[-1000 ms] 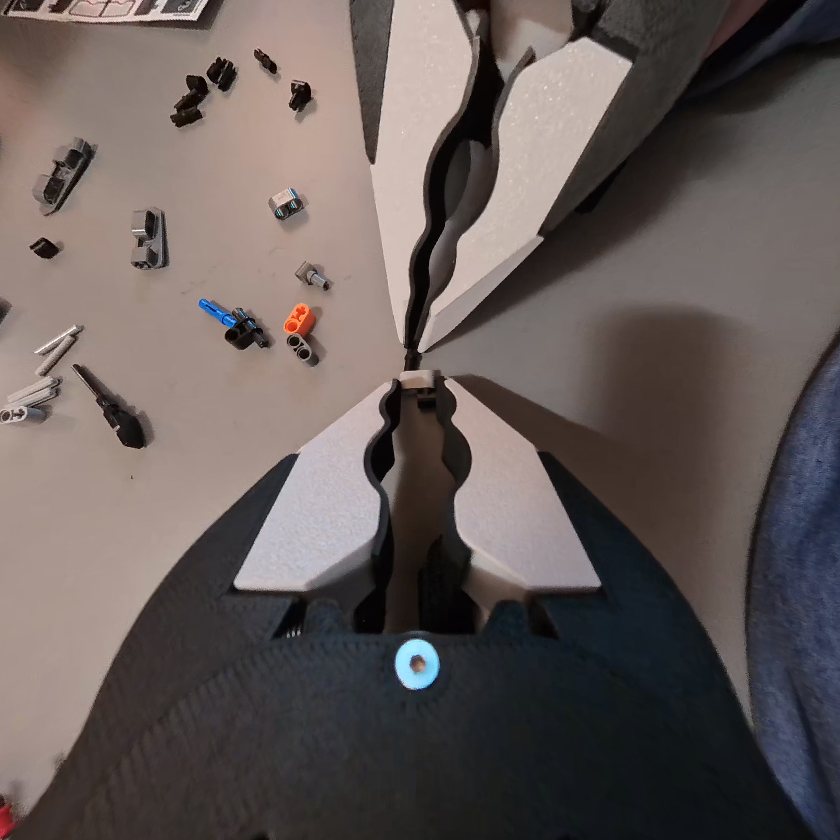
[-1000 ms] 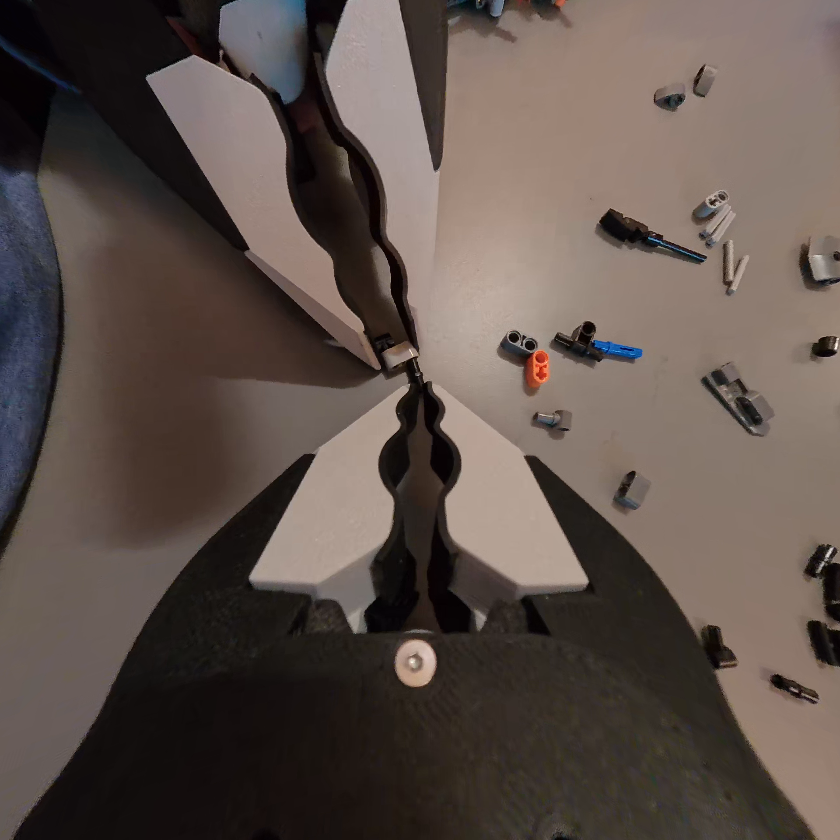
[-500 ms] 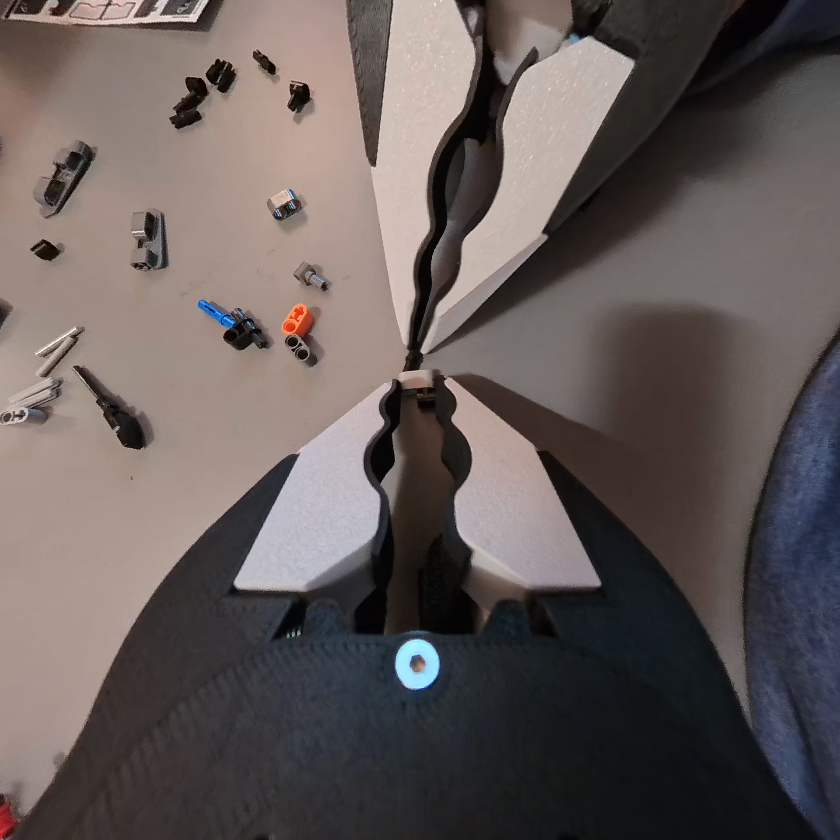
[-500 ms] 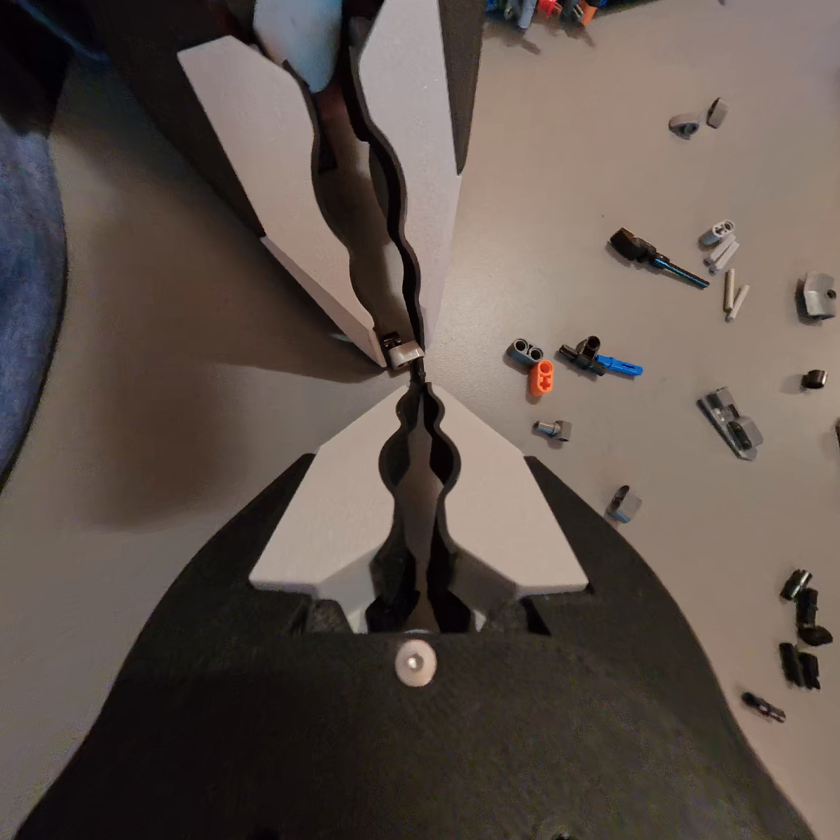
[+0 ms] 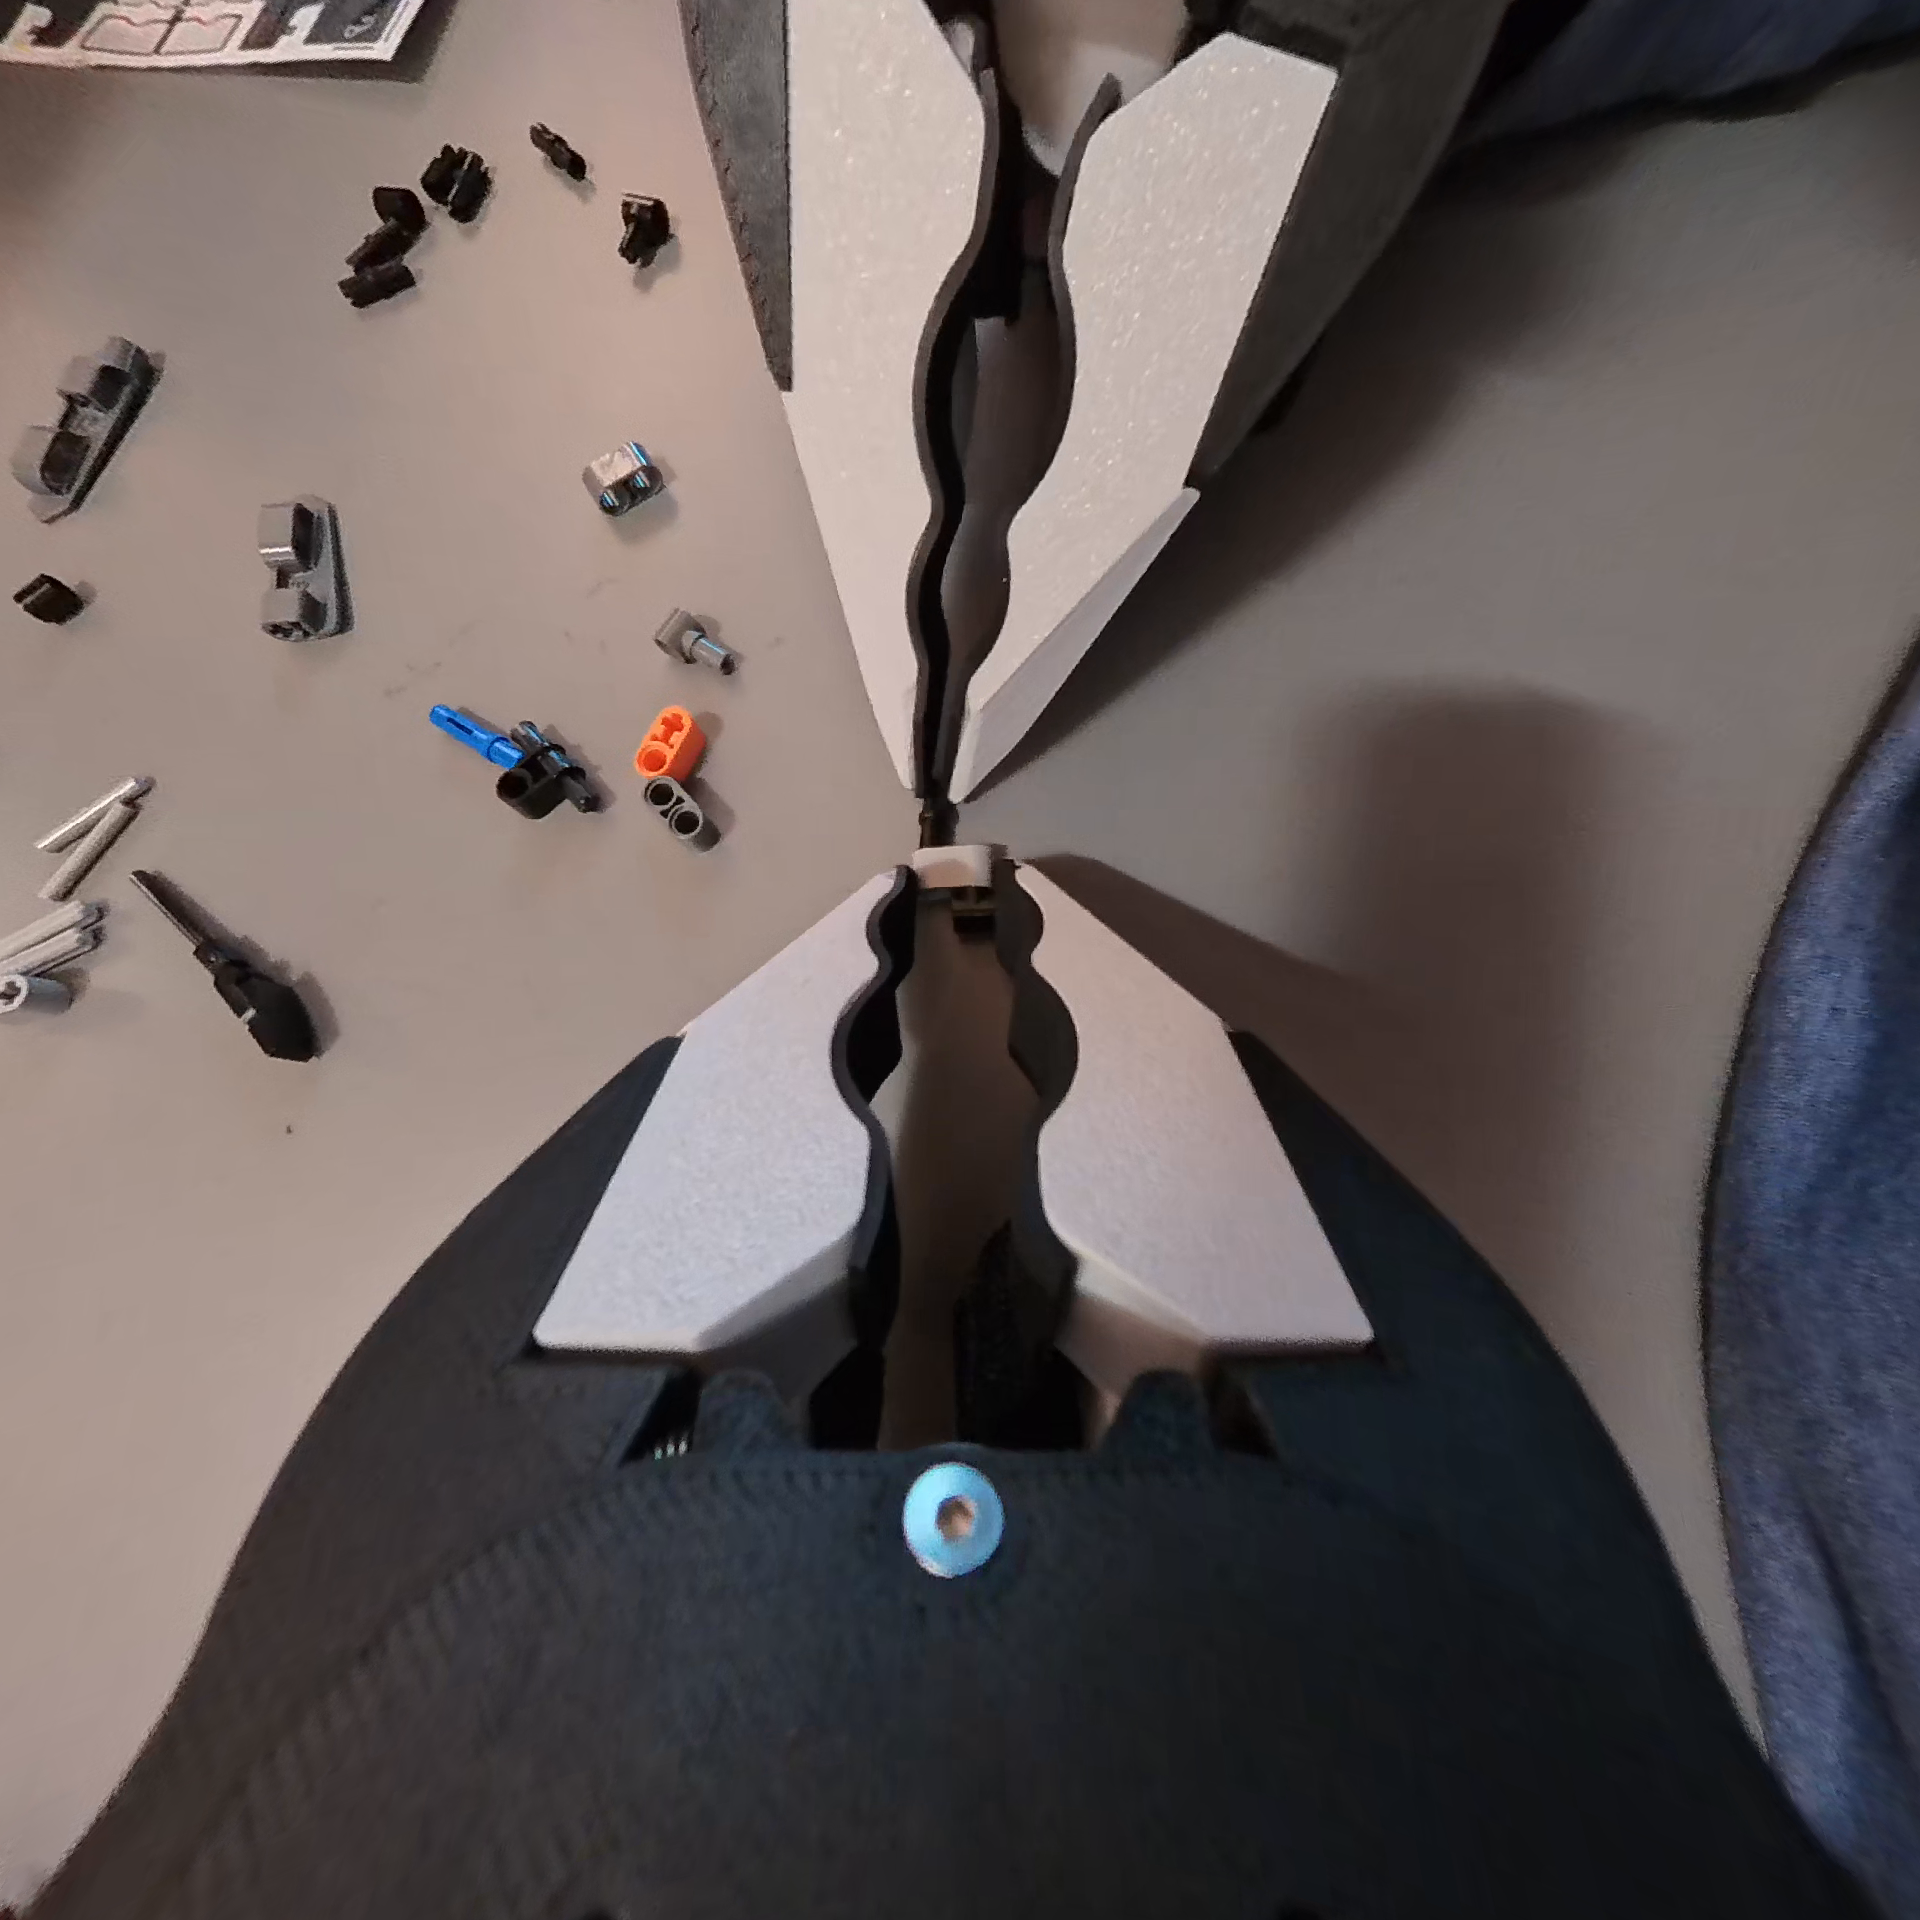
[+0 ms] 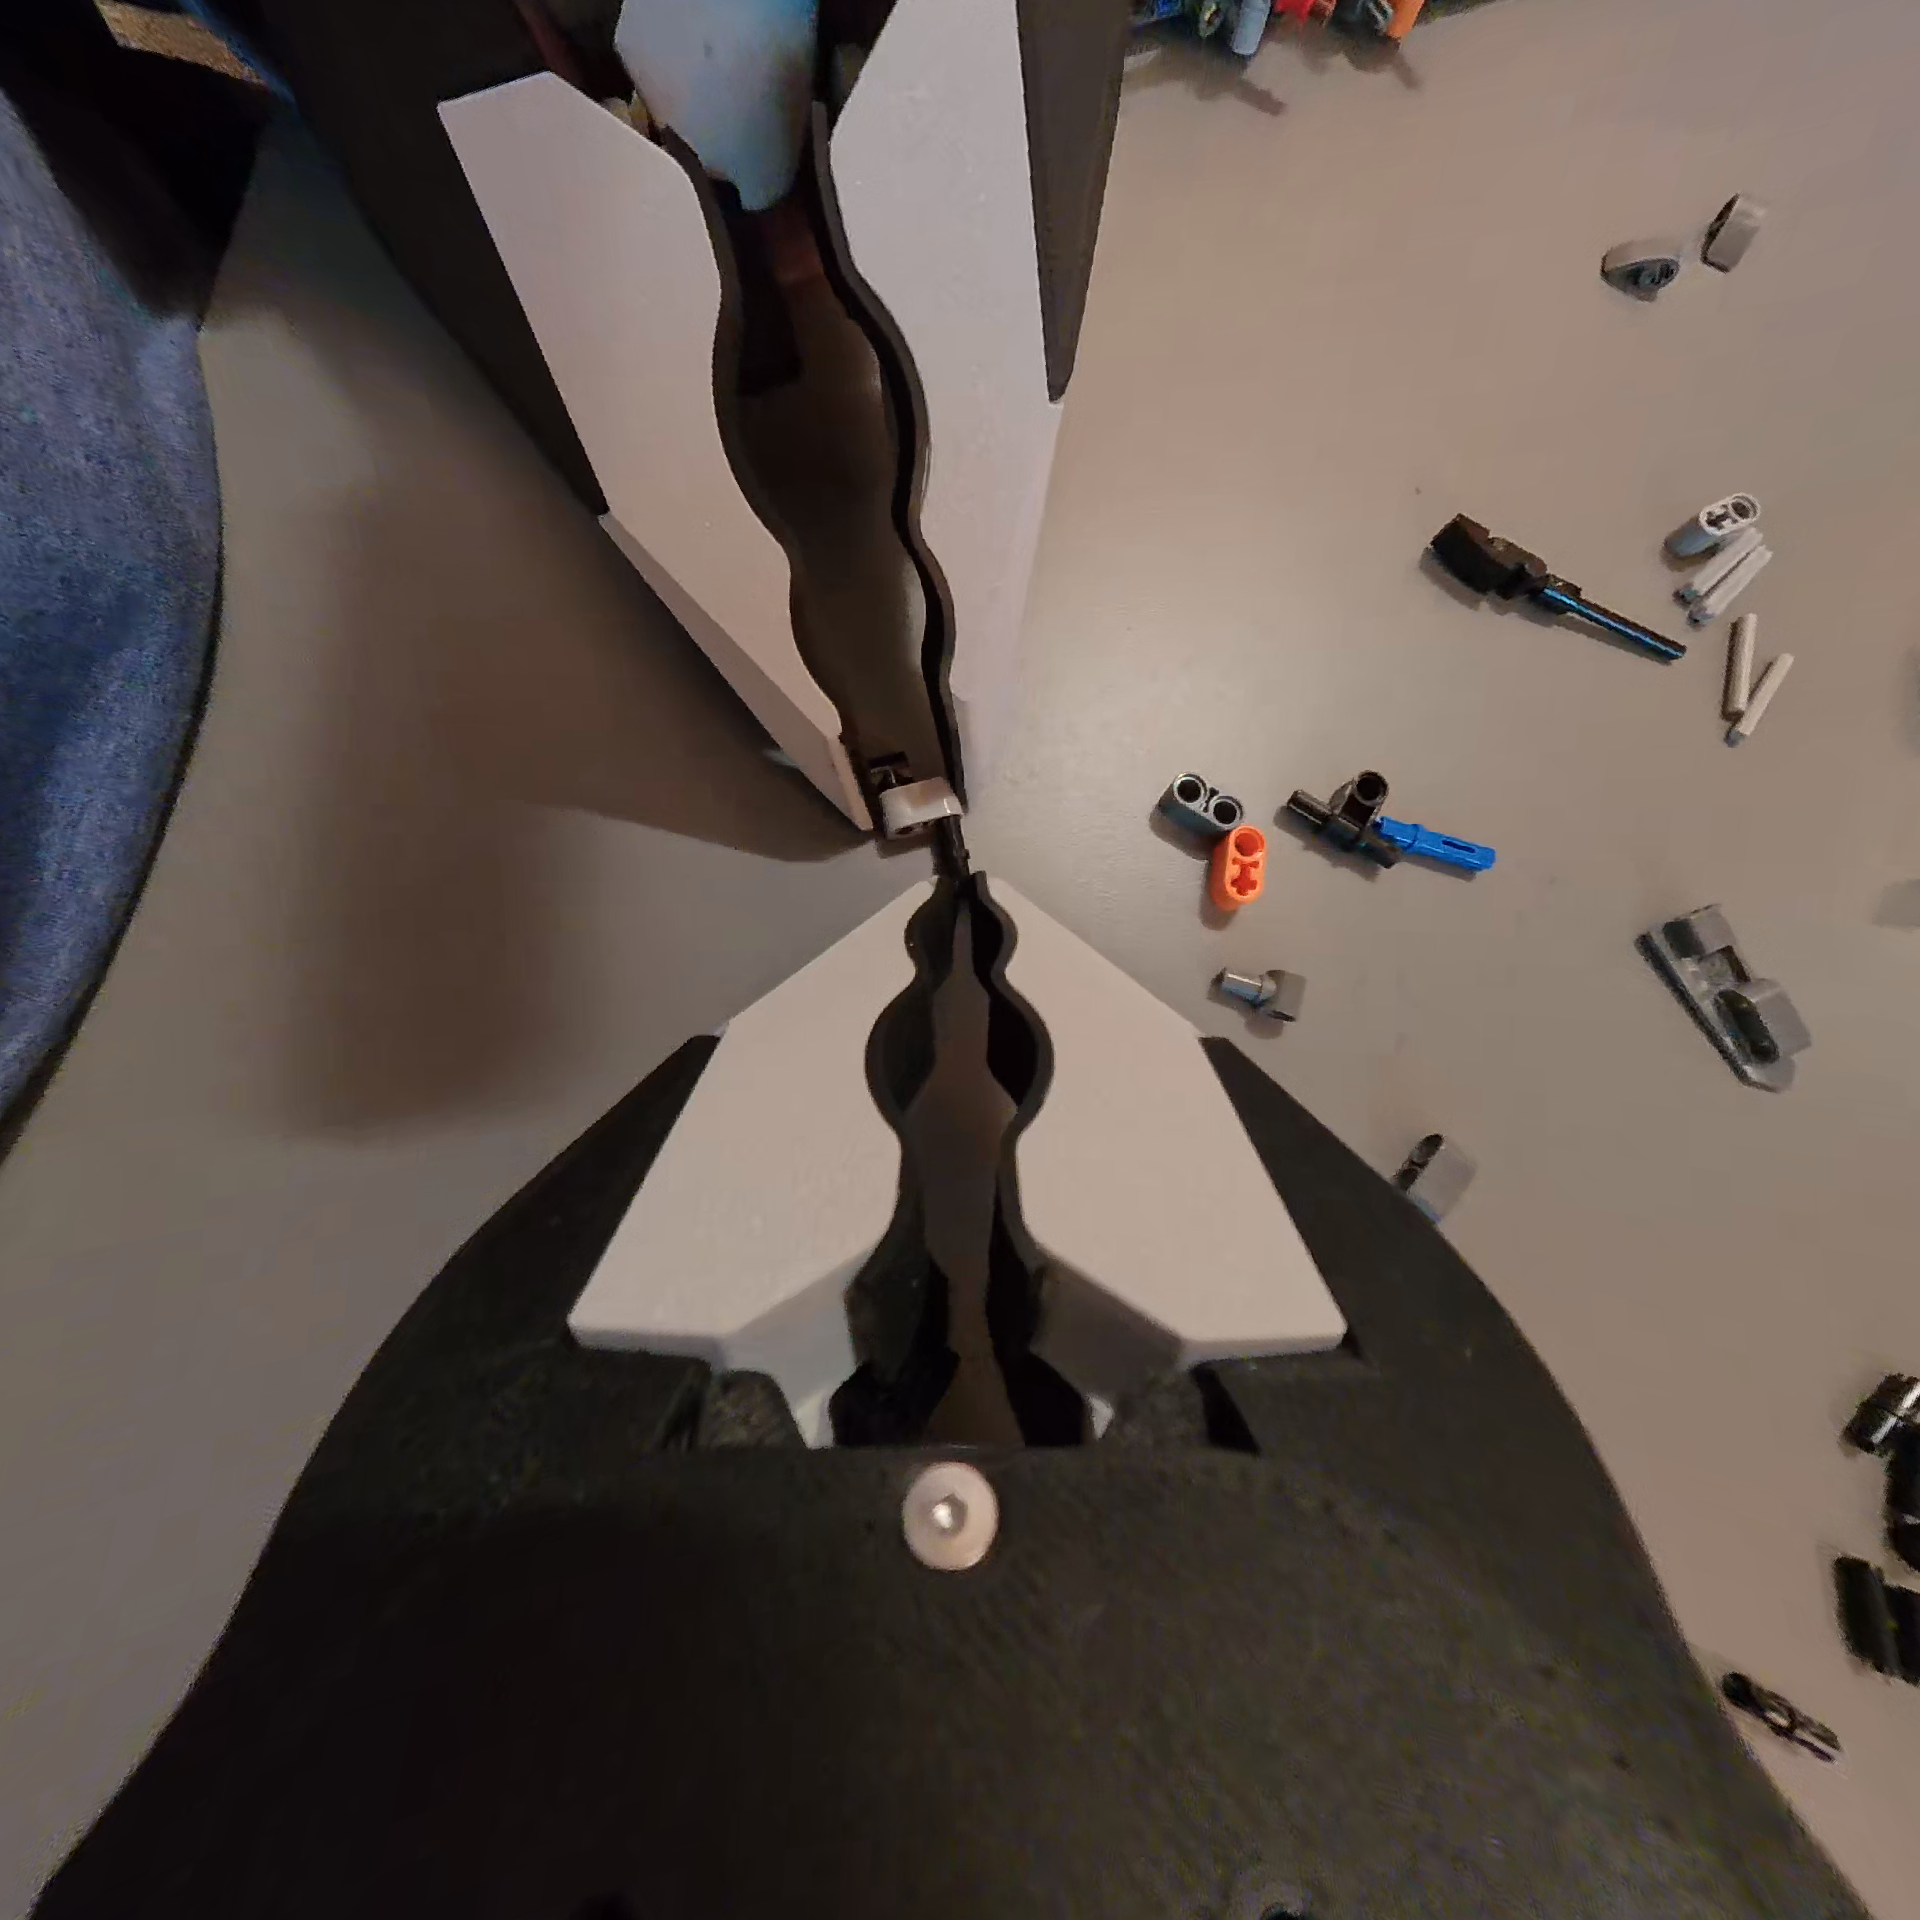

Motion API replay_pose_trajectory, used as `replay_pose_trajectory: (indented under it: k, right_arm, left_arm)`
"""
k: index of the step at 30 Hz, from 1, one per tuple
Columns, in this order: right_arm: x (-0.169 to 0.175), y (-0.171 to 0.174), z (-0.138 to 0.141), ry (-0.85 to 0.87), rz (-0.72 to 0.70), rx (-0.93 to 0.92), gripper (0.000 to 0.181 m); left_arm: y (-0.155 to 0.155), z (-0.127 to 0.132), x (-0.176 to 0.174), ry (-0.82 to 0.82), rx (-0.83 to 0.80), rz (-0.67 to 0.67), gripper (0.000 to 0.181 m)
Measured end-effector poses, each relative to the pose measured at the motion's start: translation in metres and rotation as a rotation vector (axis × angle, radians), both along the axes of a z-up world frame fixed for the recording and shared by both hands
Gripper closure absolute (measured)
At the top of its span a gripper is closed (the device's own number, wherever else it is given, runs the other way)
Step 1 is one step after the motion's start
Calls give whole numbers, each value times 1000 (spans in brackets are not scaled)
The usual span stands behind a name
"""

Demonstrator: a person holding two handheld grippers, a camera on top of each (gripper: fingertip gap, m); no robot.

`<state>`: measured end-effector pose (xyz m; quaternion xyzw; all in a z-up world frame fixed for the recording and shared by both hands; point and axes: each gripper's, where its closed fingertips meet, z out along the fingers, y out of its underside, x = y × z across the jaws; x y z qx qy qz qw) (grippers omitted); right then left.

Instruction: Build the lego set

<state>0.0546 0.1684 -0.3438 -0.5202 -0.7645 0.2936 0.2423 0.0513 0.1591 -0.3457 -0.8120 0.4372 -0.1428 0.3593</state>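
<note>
While left fingers (image 5: 961, 868) pinch a pale grey block (image 5: 958, 864), right fingers (image 6: 961, 883) clamp a thin black pin (image 6: 954, 844).

A grey table (image 5: 1455, 520) fills both views. Blue fabric (image 5: 1829, 1247) lies at three o'clock, and a printed sheet (image 5: 208, 31) at eleven o'clock.

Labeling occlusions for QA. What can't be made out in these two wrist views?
- Left wrist view: how far the black pin sits in the light grey piece; too small, right claw tips cover it.
- Right wrist view: rest of the pin inside the right claw; fingers hide it.
- Right wrist view: coloured parts pile, cut by top edge.
- Left wrist view: printed sheet, cut by top edge.
</note>
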Motion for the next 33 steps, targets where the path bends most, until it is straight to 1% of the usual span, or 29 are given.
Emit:
replay_pose_trajectory:
  k: [8,12,15,19,26,33]
  right_arm:
    - [0,1,0,-8,16,-9,179]
    - [0,1,0,-16,33,-17,175]
    - [-1,1,0,-28,48,-27,180]
    - [0,-1,0,-26,54,-61,180]
    - [-1,-2,0,-27,81,-14,181]
    - [-1,-2,0,-30,62,101,181]
  left_arm:
    - [0,0,1,-4,-4,-8,167]
    - [0,0,1,-6,-5,-8,167]
    - [0,0,1,-7,-7,-7,167]
    - [0,0,1,-10,-11,-10,167]
    - [0,0,1,-6,-9,-20,167]
    - [0,0,1,9,7,-33,168]
